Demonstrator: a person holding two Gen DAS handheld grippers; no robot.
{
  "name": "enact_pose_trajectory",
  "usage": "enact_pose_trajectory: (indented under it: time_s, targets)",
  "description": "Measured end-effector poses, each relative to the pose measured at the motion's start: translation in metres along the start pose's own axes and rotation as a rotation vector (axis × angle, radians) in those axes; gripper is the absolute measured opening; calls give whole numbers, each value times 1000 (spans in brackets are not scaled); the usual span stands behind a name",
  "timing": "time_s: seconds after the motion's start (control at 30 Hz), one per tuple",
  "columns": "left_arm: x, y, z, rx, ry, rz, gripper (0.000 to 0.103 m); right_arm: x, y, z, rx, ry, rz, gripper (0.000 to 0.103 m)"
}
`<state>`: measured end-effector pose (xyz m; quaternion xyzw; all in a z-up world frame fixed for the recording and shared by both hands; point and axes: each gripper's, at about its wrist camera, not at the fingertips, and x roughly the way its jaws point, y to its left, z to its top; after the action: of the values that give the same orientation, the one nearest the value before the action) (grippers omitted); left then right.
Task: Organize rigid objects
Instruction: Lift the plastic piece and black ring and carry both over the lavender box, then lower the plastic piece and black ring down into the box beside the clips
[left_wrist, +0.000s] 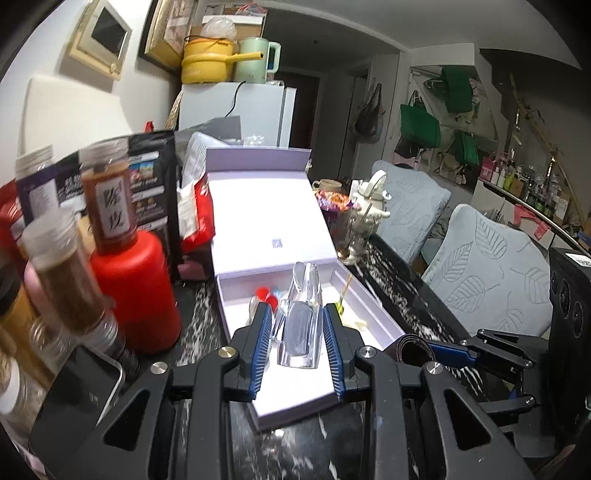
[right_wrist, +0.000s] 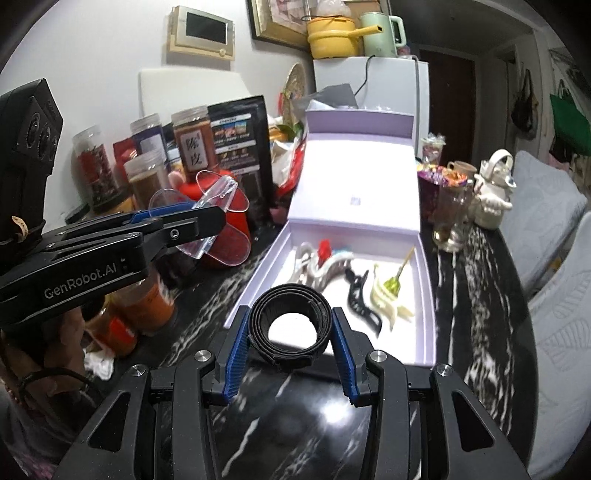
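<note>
Both claws are clenched on an item above the dark marbled surface (right_wrist: 476, 295), in front of the open lilac box (right_wrist: 428, 295).

Left claw (left_wrist: 295, 332) grips a clear plastic hair clip (left_wrist: 301, 325) between its blue pads, and the clip sticks up and forward, over the near part of the box. Right claw (right_wrist: 290, 332) is closed on a rolled black belt (right_wrist: 290, 310), a coil standing on its edge with its hole open to the camera, just before the near rim of the box. Inside the box lie a white hair claw clip (right_wrist: 321, 266), a black one (right_wrist: 360, 299), a cream one (right_wrist: 386, 295) and a green-gold pin (right_wrist: 393, 284); something small and red lies at the back, perhaps another clip. Spice jars (right_wrist: 192, 144) and a red bottle (left_wrist: 136, 280) stand to the left of the box.
</note>
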<state>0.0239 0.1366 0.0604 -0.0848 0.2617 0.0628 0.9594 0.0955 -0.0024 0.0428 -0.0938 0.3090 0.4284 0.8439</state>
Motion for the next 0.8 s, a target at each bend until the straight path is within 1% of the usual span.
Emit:
enact_pose_trajectory:
  time_s: [0.17,0.3,0.37,0.57,0.8]
  targets:
    - [8,-6,18,42,-38,-5,28,1,-12,17,-5,-29,-26,42]
    - [15,-9,30,61,-67,6,28,4,-22,30,-9,-48,-40,42]
    - [21,-10,35,61,-69,0,28,6,-26,37,-10,-55,-44,42]
    - [40,-9,40,60,-55,-5,28,18,-39,50,-4,-66,-57,42]
    - [72,-6,35,55,9,-10,28,42,-51,53,12,-41,-57,42]
